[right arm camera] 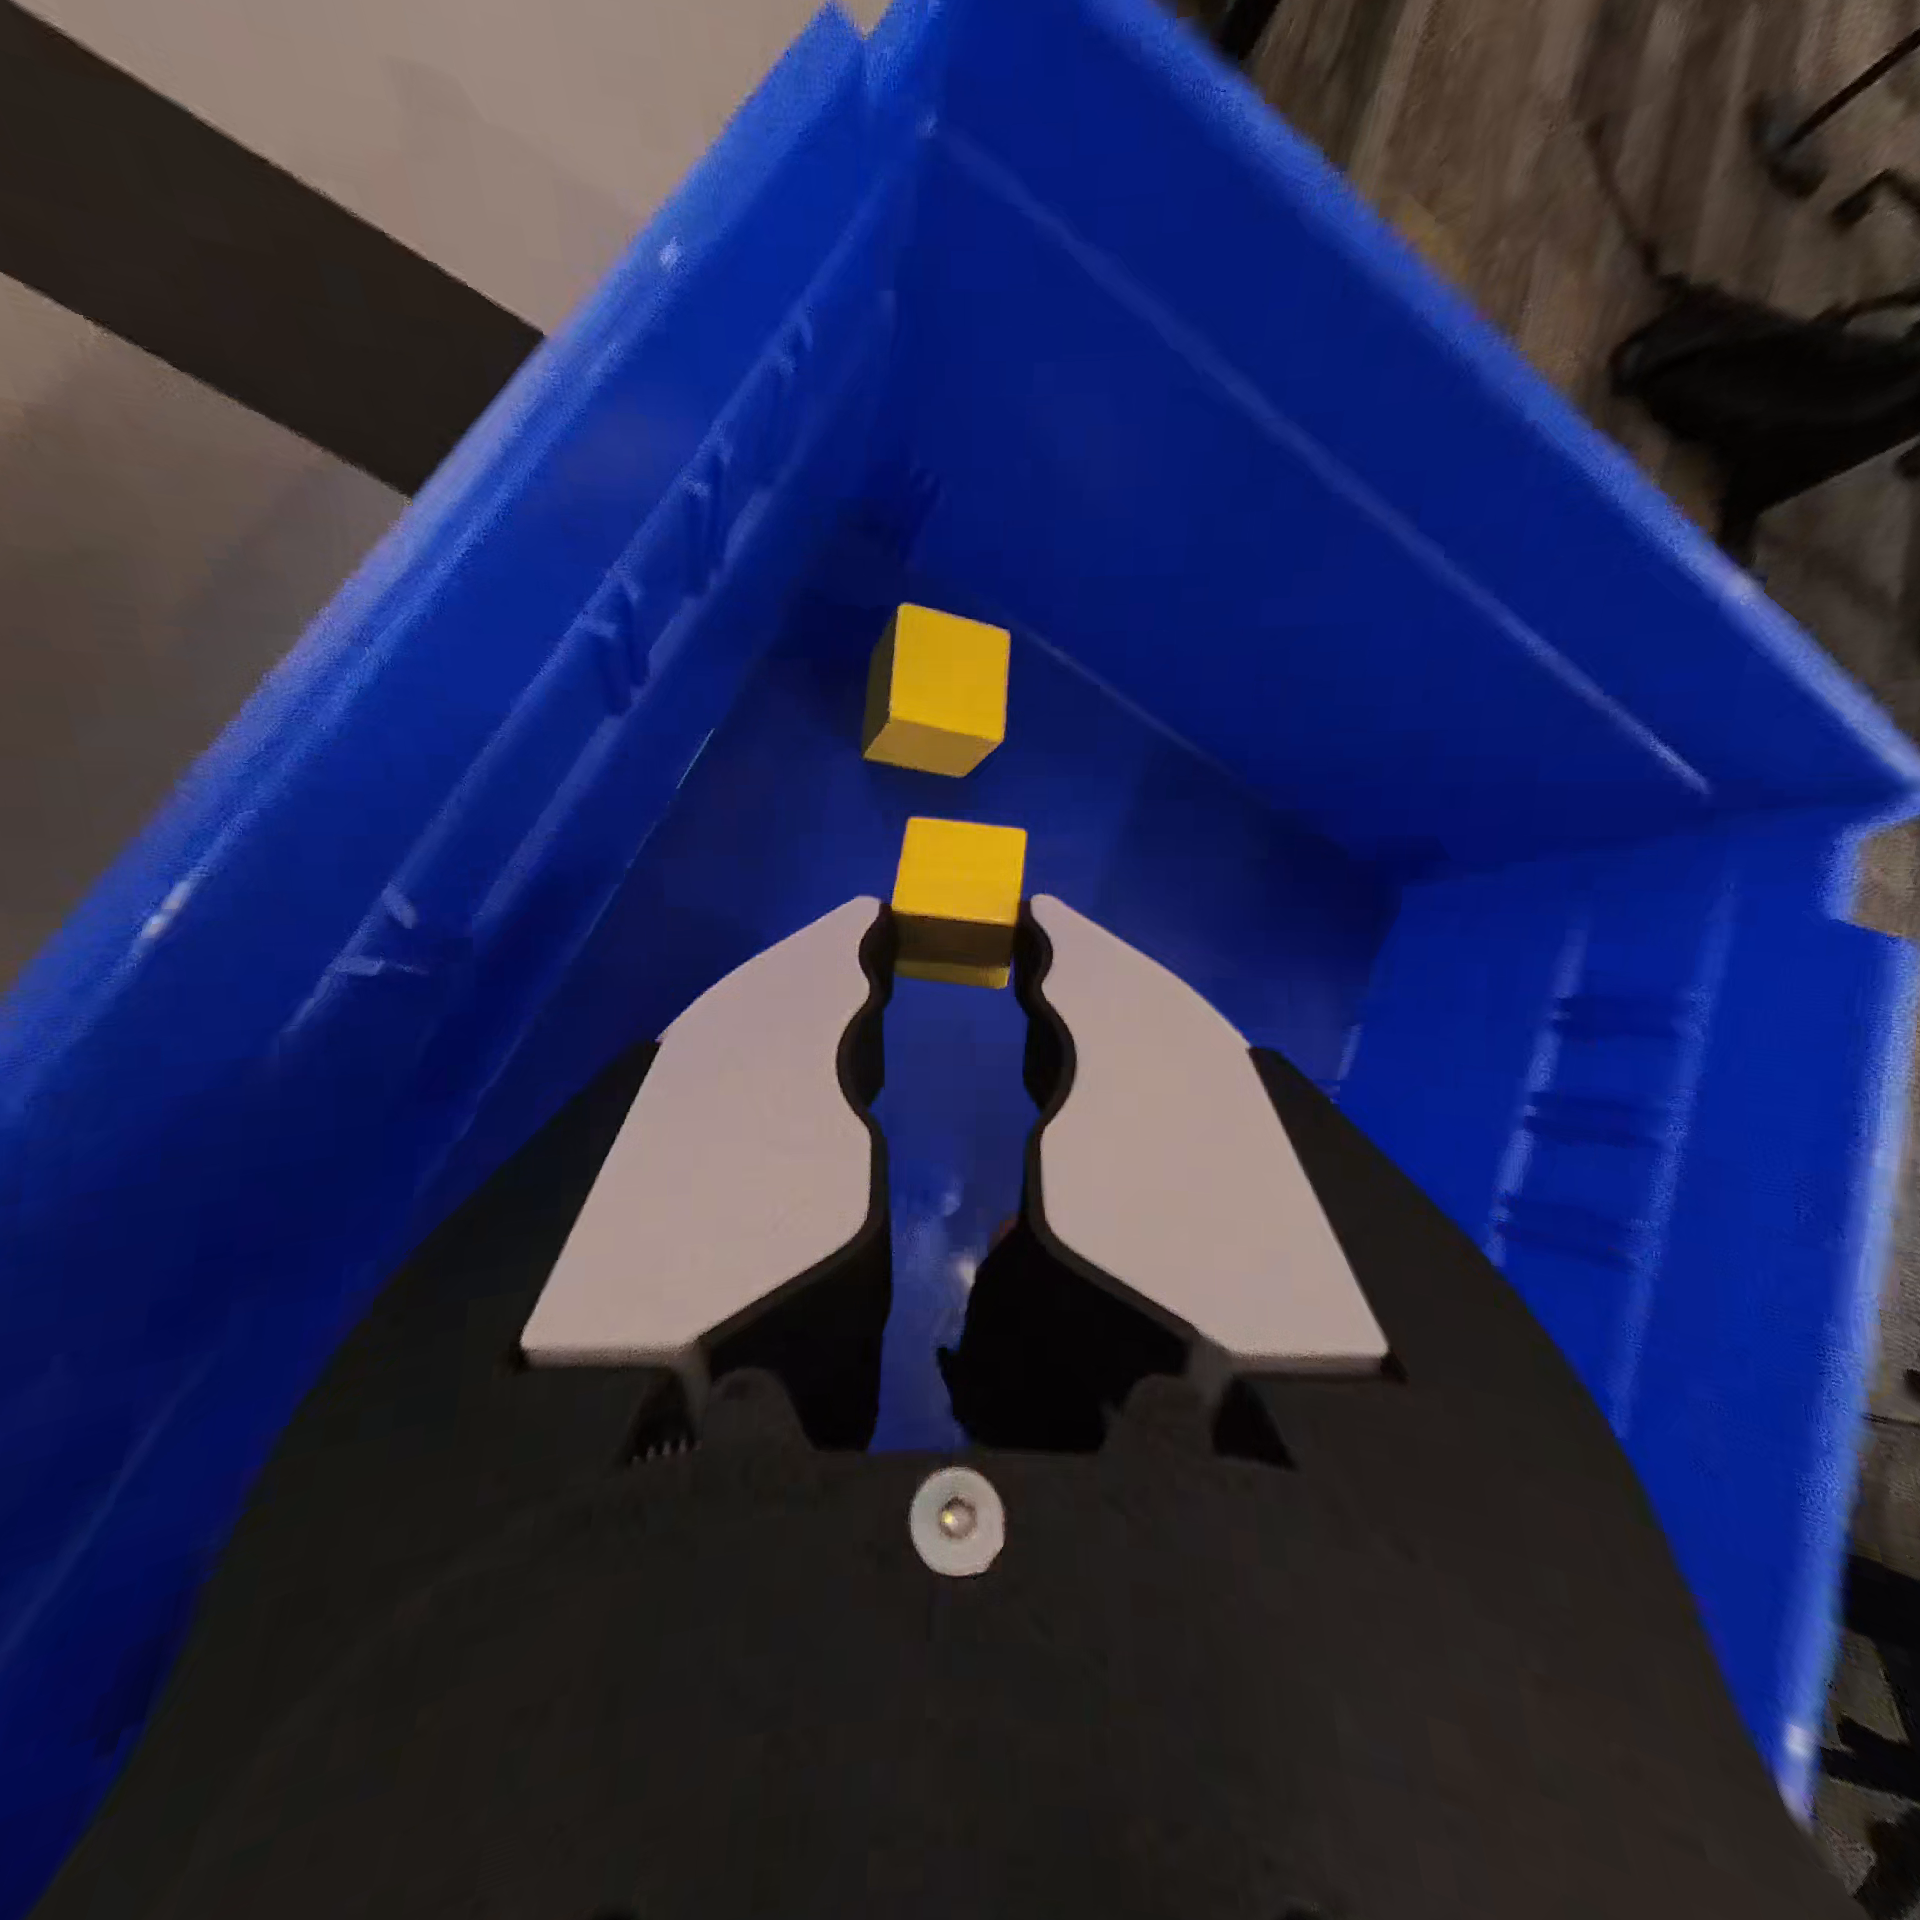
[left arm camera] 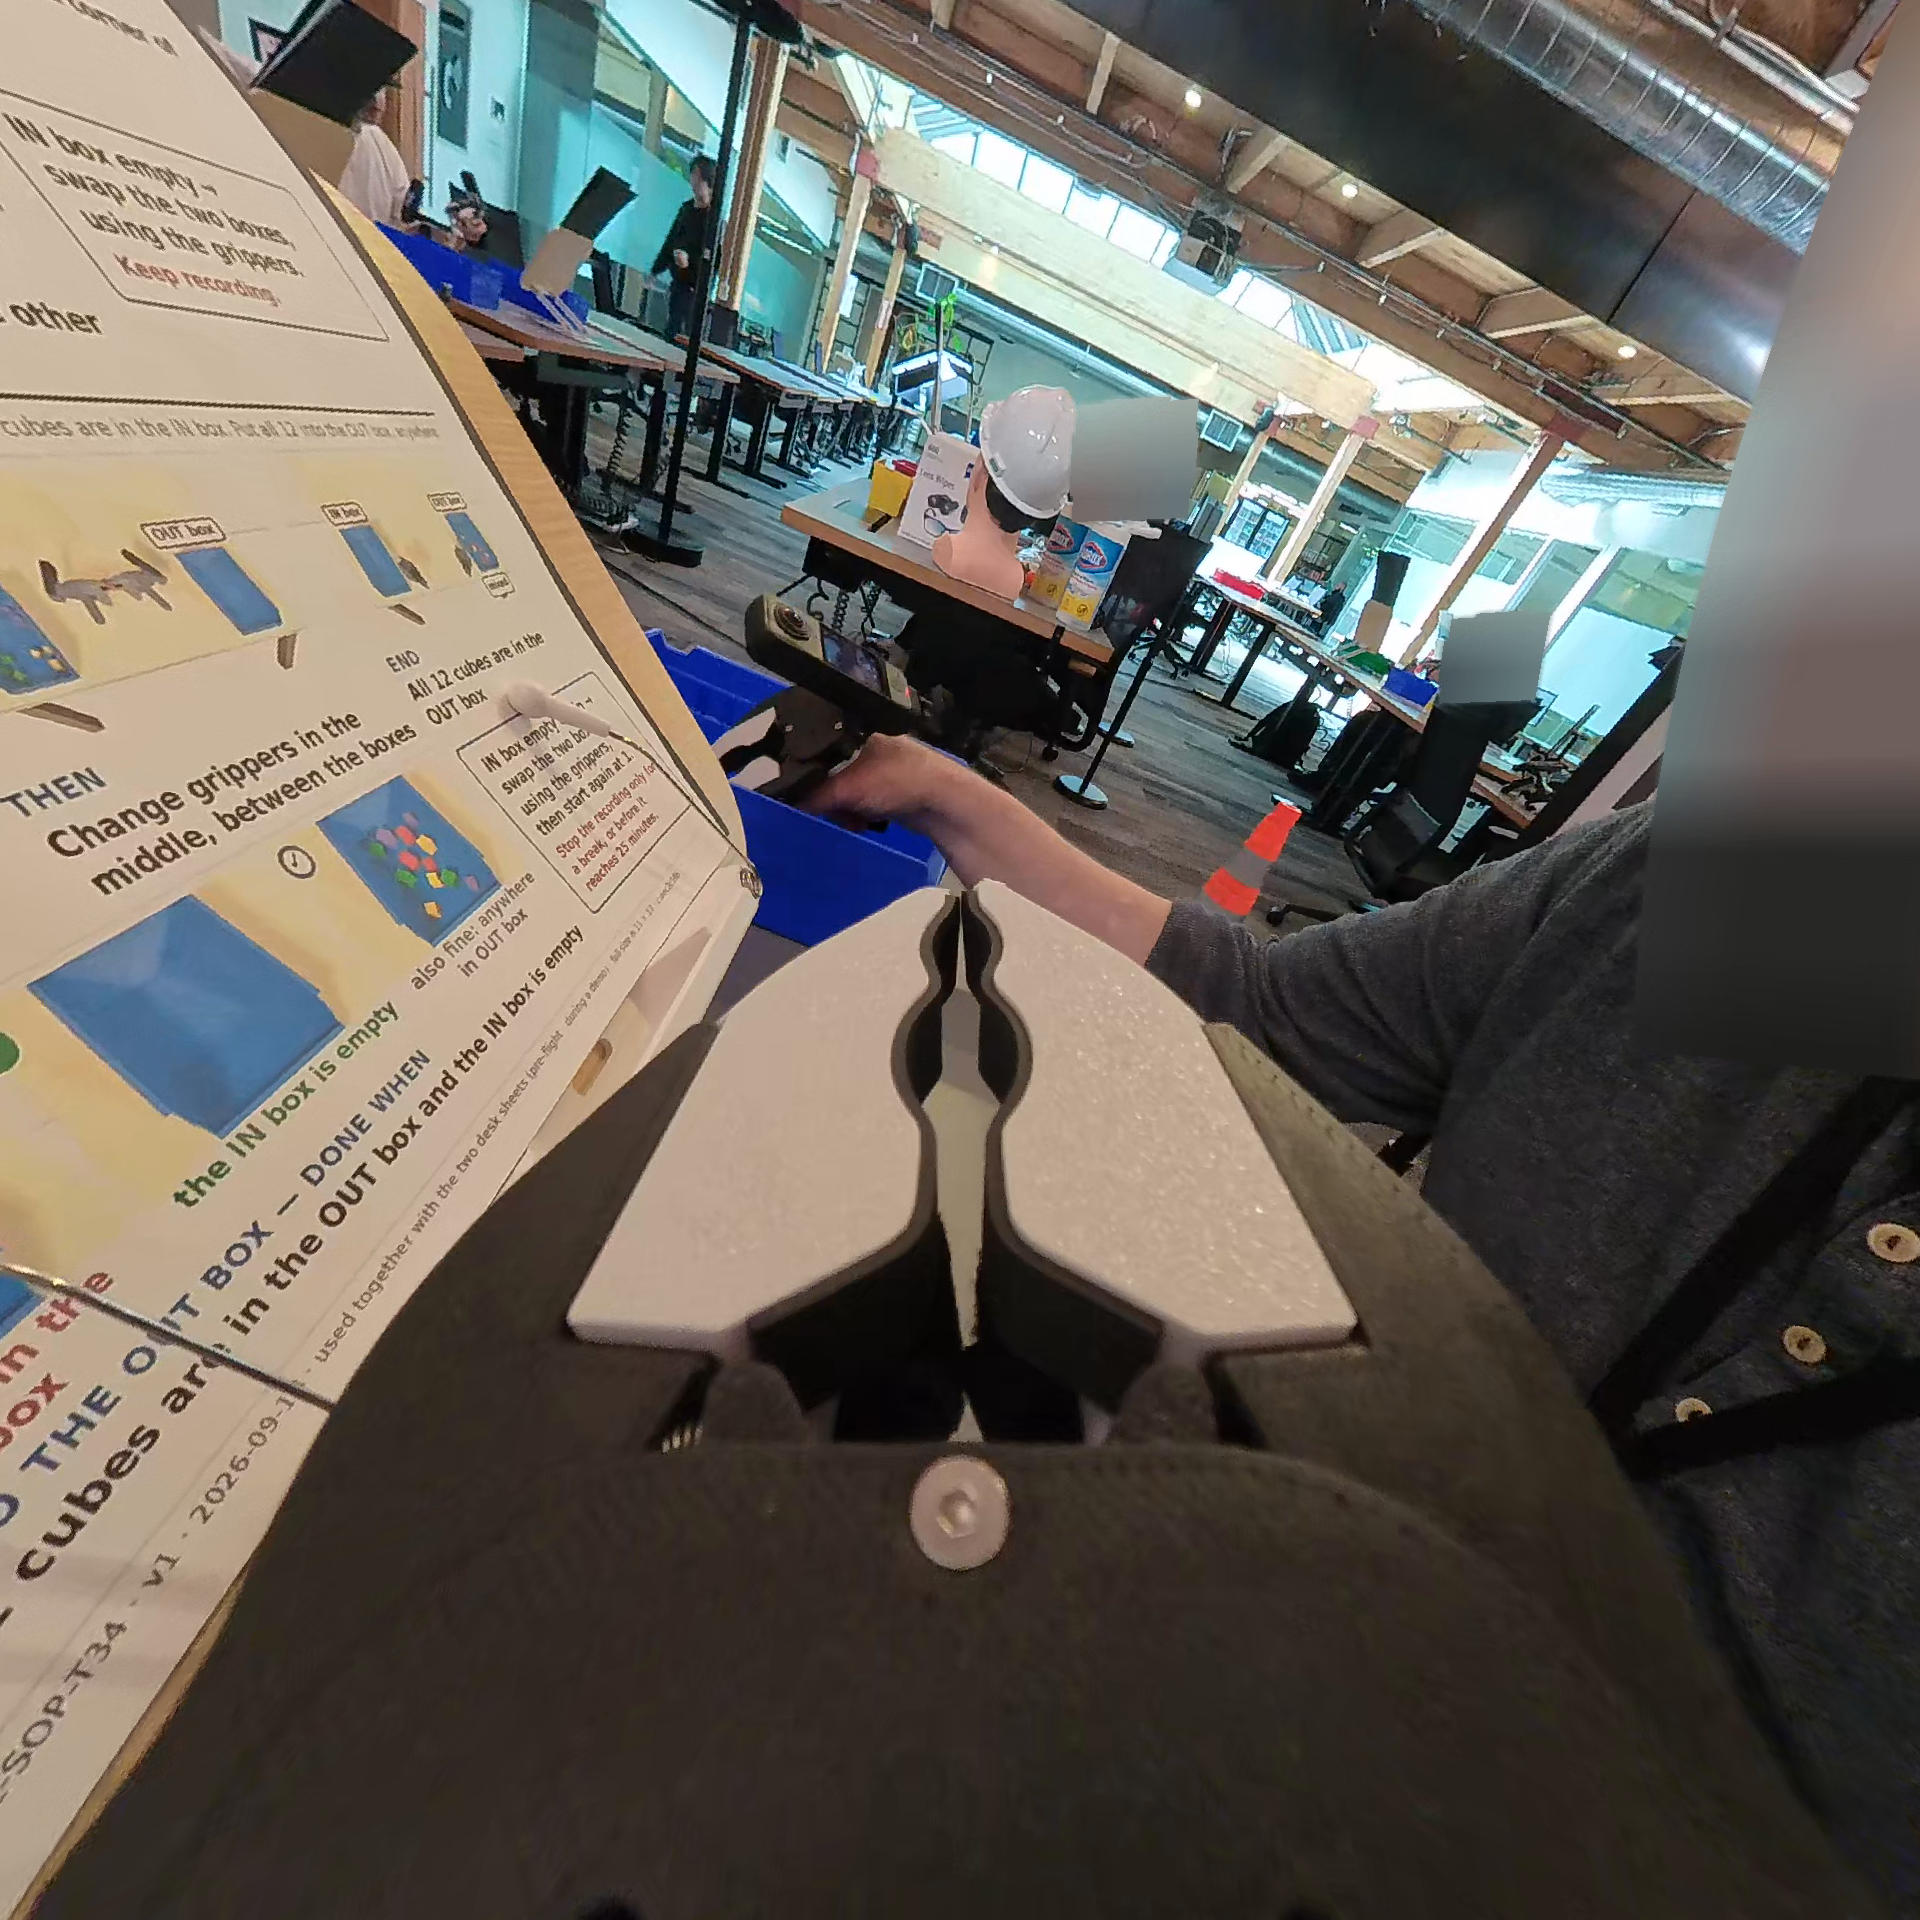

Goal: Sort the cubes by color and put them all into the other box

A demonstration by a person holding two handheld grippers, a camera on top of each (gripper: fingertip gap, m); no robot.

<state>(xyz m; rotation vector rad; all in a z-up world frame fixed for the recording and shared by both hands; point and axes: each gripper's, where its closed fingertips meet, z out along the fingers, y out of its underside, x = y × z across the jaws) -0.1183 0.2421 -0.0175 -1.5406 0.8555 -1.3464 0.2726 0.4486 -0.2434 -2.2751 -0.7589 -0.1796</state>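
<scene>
In the right wrist view my right gripper (right arm camera: 956, 935) is shut on a yellow cube (right arm camera: 958, 883), its fingertips pressed on the cube's two sides, inside a blue box (right arm camera: 1195, 499) near a corner. A second yellow cube (right arm camera: 940, 688) lies on the box floor just beyond it. In the left wrist view my left gripper (left arm camera: 963, 906) is shut with nothing between its fingertips, raised and pointing away from the table. Farther off in that view a hand holds the right gripper (left arm camera: 790, 743) over a blue box (left arm camera: 831, 862).
A large printed instruction sheet on a board (left arm camera: 260, 779) stands close at the left of the left gripper. A person's arm in a grey sleeve (left arm camera: 1455, 987) crosses behind the fingertips. Desks, chairs and an orange cone (left arm camera: 1252, 857) fill the room beyond. A grey tabletop (right arm camera: 156, 571) lies left of the box.
</scene>
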